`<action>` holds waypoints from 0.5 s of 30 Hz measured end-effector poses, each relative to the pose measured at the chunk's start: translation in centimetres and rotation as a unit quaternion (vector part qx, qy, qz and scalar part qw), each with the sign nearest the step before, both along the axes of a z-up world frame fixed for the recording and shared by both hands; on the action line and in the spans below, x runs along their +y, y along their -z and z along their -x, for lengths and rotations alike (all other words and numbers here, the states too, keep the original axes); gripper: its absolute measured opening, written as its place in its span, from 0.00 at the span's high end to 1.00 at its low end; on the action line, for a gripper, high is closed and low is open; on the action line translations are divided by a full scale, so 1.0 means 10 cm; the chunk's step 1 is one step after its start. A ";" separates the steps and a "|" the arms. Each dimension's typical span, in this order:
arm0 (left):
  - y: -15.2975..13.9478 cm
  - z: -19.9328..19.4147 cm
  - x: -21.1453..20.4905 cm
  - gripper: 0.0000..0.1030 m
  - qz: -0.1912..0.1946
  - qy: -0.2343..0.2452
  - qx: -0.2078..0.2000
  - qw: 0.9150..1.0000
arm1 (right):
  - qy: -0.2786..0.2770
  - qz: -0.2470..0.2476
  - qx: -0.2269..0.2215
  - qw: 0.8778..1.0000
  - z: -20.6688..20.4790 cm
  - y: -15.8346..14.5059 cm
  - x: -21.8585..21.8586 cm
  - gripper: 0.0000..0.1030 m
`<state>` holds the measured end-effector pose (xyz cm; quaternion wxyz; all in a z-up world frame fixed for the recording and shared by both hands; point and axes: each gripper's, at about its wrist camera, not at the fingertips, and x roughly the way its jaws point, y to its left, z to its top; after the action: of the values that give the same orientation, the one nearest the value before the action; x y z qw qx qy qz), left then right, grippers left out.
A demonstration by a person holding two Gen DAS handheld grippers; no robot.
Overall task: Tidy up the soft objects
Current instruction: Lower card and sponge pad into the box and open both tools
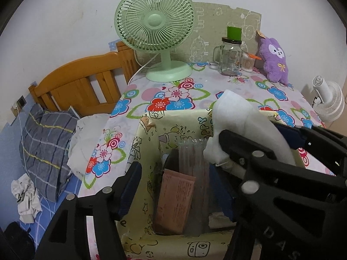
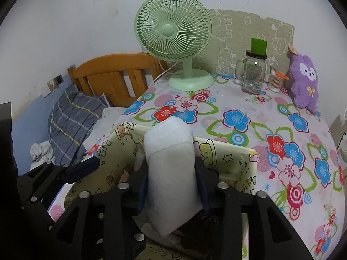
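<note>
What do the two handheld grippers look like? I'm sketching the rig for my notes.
Both are matte black plastic. The left gripper and the right gripper have open triangular cut-outs in their frames, round silver pins at the joints, and dark blue pads lining the jaws. Pale raised lettering runs along one arm in the left wrist view. No cables, hands or sleeves show.

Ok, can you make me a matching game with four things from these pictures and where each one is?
Things:
1. green fan
2. purple plush toy
3. white foam roll
4. glass jar

Places:
A. between the right gripper fingers, over the yellow cartoon box
B. at the table's back right, against the wall
C. at the back of the table, next to the wooden headboard
D. between the fan and the plush toy

Pairs: 1-C, 2-B, 3-A, 4-D
</note>
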<state>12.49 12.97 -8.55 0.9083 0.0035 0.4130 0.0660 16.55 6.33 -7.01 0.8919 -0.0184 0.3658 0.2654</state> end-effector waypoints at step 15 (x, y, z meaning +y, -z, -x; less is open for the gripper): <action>-0.20 0.19 -0.12 0.17 0.001 0.004 -0.031 1.000 | 0.000 0.006 -0.027 1.000 0.17 -0.15 -0.12 0.21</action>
<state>10.56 11.72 -6.59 0.9209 0.0018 0.3847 0.0621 14.87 5.15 -5.51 0.9012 -0.0309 0.3434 0.2625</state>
